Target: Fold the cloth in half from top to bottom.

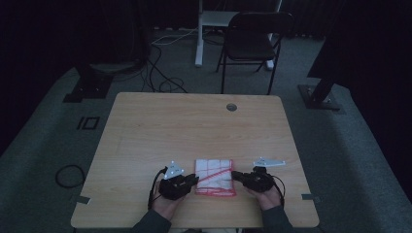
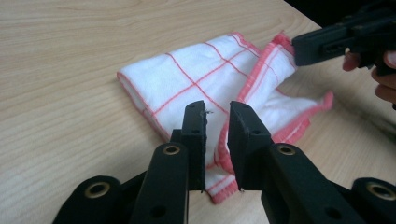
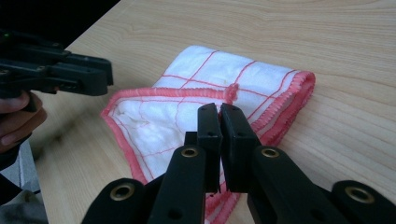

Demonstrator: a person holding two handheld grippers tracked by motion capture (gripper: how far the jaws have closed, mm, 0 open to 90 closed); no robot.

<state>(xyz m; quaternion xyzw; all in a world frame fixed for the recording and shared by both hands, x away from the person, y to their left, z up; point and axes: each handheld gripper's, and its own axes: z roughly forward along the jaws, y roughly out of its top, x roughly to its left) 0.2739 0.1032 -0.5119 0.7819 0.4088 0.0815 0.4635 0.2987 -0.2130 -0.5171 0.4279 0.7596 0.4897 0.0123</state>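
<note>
Folded cloth, white with red checks and red hem, is lying on the near edge of the wooden tabletop between two hand-held tongs. Left tongs are standing slightly parted, with a bit of the cloth's hem showing in the gap and the pads not pressing it. Right tongs are sitting nearly closed over the cloth's opposite edge, gripping nothing. A black chair is standing beyond the tabletop.
</note>
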